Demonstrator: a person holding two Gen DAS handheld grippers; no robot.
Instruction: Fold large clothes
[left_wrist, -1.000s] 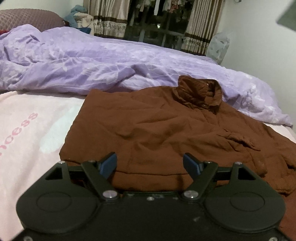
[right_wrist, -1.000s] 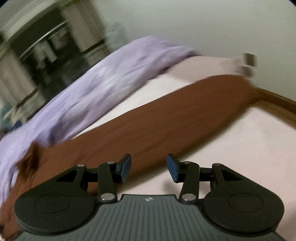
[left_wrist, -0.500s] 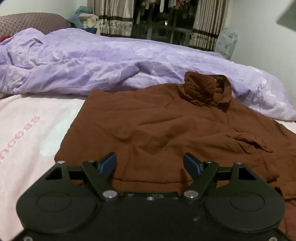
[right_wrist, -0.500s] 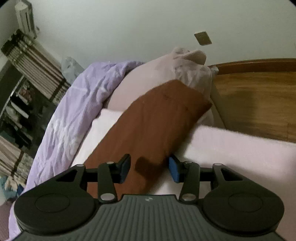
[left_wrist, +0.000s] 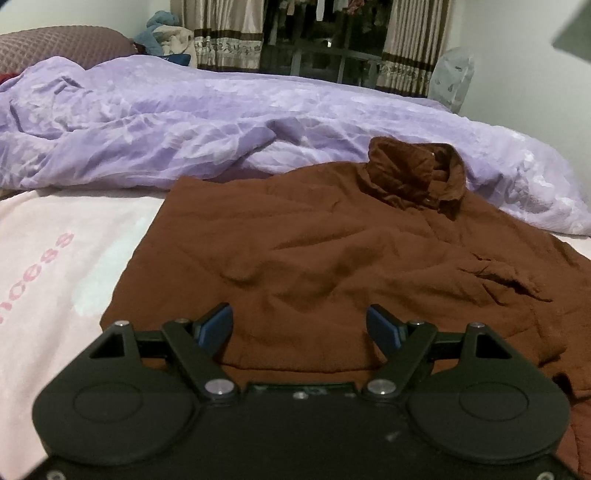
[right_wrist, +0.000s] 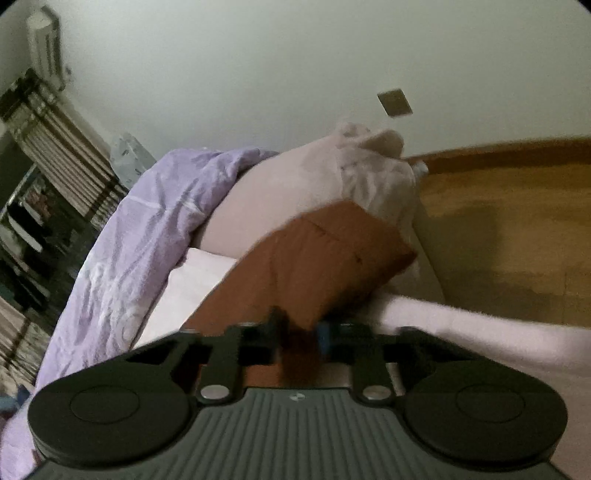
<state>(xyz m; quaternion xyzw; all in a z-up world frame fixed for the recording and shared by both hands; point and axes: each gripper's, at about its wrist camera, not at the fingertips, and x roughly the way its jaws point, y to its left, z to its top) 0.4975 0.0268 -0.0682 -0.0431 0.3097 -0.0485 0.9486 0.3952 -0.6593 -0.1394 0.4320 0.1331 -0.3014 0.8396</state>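
Two grippers work over a bed where a brown shirt (left_wrist: 332, 258) lies spread on a pink sheet (left_wrist: 55, 258), its collar (left_wrist: 417, 173) bunched up against a rumpled purple duvet (left_wrist: 184, 122) that crowds the far side of the mattress. The left gripper (left_wrist: 301, 325) hovers at the shirt's near hem with its blue pads wide apart and nothing between them. The right gripper (right_wrist: 301, 332) is closing, and a fold of the shirt's sleeve (right_wrist: 325, 258) sits pinched between its pads; the far end of that sleeve runs up onto a pale pillow (right_wrist: 332, 177) by the wall. Beyond the duvet stand striped curtains (left_wrist: 225, 33) with a dark clothes rack between them, a pile of soft things (left_wrist: 166, 37) at the left, and a white plastic bag (left_wrist: 452, 77) against the wall. To the right of the bed a wooden floor (right_wrist: 517, 229) shows, and a small plate (right_wrist: 394, 102) is fixed on the wall.
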